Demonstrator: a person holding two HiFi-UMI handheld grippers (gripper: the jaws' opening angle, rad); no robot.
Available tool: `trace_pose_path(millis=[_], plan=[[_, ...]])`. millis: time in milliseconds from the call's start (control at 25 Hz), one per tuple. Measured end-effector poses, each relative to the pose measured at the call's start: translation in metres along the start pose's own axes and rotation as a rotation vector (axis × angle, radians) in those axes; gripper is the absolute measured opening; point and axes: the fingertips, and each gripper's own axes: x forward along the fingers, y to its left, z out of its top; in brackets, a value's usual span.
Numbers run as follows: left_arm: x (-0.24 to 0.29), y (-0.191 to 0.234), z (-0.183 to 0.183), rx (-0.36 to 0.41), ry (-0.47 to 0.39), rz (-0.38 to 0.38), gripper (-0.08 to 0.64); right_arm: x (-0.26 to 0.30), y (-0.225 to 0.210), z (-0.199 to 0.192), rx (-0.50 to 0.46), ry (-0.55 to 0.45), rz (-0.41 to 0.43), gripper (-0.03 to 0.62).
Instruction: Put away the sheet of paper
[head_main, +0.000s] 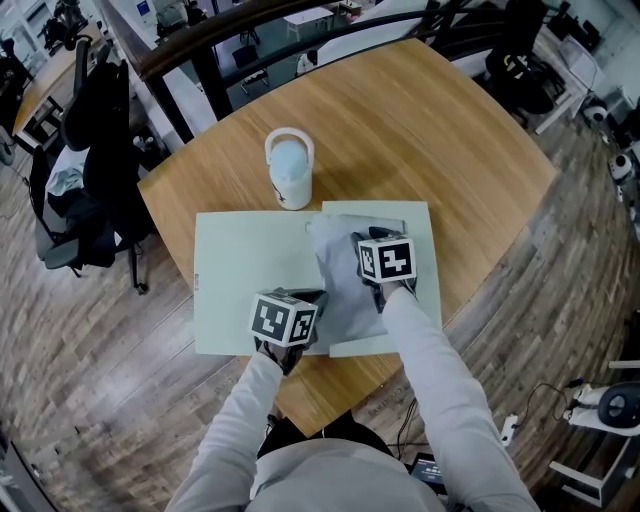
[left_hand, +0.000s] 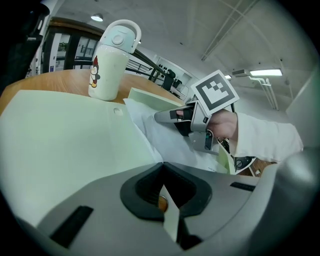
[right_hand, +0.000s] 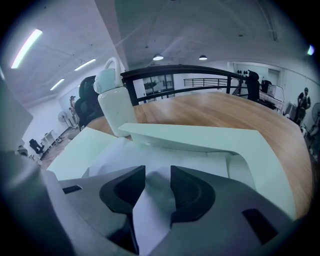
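A pale green folder (head_main: 240, 290) lies open on the round wooden table (head_main: 420, 120). A white sheet of paper (head_main: 345, 295) lies rumpled over its right half, its far end under a raised green flap (right_hand: 200, 137). My right gripper (head_main: 358, 238) is shut on the sheet (right_hand: 150, 210), which rises between its jaws. My left gripper (head_main: 312, 297) sits at the seam by the sheet's left side. Its jaws (left_hand: 167, 200) are shut on a thin pale green edge that looks like the folder's. From the left gripper view the right gripper (left_hand: 159, 117) rests on the sheet (left_hand: 165, 142).
A white bottle with a loop handle (head_main: 289, 170) stands upright just beyond the folder, close to its far edge (right_hand: 115, 107). The table's near edge (head_main: 330, 400) is close below the folder. Chairs (head_main: 90, 150) and a railing stand past the table.
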Motion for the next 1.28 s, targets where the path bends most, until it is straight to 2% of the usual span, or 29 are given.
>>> trace_pose_path(millis=[160, 360, 720, 960, 1280], plan=[[0.0, 0.0, 0.003, 0.005, -0.007, 0.008, 0.017, -0.01, 0.006, 0.008, -0.02, -0.029, 0.021, 0.167], [0.001, 0.0, 0.003, -0.004, -0.009, 0.019, 0.017, -0.039, 0.028, 0.023, -0.071, -0.11, 0.095, 0.161], [0.008, -0.007, 0.006, -0.035, -0.006, 0.033, 0.017, -0.107, 0.036, 0.044, -0.056, -0.27, 0.151, 0.129], [0.016, -0.016, 0.009, -0.032, -0.011, 0.036, 0.017, -0.148, 0.023, 0.051, -0.035, -0.355, 0.142, 0.126], [0.028, -0.035, 0.016, 0.005, 0.008, 0.003, 0.017, -0.179, 0.007, 0.043, -0.004, -0.397, 0.118, 0.121]])
